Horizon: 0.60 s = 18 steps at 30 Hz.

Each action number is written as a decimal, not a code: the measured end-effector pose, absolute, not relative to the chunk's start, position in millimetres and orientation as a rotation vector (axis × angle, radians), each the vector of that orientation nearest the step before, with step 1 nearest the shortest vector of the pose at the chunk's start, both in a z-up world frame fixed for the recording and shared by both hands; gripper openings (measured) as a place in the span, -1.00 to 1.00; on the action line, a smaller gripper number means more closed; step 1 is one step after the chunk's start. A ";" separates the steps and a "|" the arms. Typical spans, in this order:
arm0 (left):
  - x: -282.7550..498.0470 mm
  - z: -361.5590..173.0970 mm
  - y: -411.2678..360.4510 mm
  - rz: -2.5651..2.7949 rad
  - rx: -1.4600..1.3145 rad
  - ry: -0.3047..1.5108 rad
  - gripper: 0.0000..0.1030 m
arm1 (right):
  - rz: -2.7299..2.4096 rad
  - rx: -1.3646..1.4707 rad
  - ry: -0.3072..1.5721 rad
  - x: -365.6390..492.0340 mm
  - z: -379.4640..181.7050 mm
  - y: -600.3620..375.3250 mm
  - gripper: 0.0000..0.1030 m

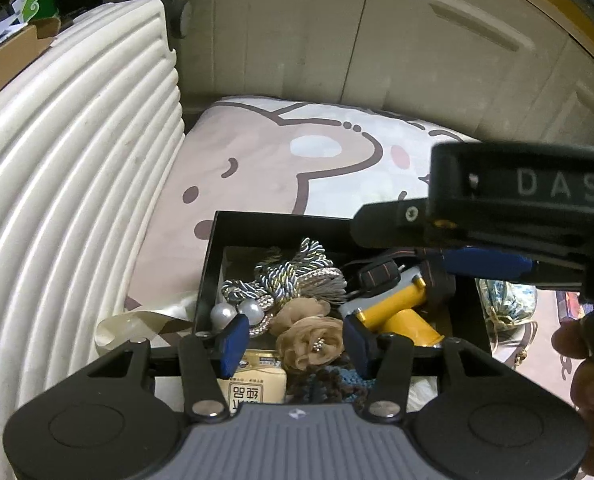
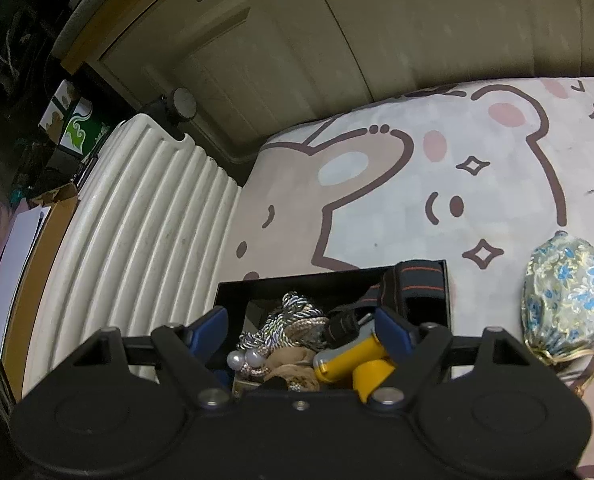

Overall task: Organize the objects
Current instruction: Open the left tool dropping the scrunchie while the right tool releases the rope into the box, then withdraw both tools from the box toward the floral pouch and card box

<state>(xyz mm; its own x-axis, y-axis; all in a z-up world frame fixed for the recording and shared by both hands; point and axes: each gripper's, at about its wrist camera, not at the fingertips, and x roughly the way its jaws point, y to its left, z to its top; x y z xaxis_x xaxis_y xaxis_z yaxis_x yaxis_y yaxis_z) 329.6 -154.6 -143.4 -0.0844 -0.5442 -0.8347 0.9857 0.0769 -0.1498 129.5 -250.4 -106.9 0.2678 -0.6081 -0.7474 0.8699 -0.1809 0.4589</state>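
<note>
An open black box (image 1: 216,264) (image 2: 233,292) sits on a bear-print blanket (image 1: 265,160). It holds a silver-blue braided cord (image 1: 297,272), two pearls (image 1: 237,313), beige fabric flowers (image 1: 309,344), a yellow torch-like tool (image 1: 401,312) (image 2: 349,356) and a black strap (image 2: 417,280). My left gripper (image 1: 295,340) hangs open just over the box, the larger flower lying loose between its blue pads. My right gripper (image 2: 303,332) is open over the same box with nothing in it. Its black housing (image 1: 537,196) crosses the left wrist view.
A white ribbed suitcase (image 1: 77,200) (image 2: 145,220) lies along the left of the box. A blue-flowered pouch (image 2: 565,304) rests on the blanket to the right. A cream ribbon (image 1: 137,320) lies by the box's left corner. Cupboard doors (image 2: 297,60) stand behind. A hand (image 1: 585,364) shows at right.
</note>
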 end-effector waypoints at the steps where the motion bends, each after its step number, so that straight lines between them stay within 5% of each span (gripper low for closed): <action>1: 329.2 -142.1 -154.2 -1.427 0.640 0.913 0.02 | -1.357 1.123 0.309 129.2 -106.2 -249.5 0.59; 18: 327.2 -106.0 -127.4 -1.361 0.644 0.850 0.02 | -1.421 0.932 0.365 116.4 -68.0 -214.7 0.60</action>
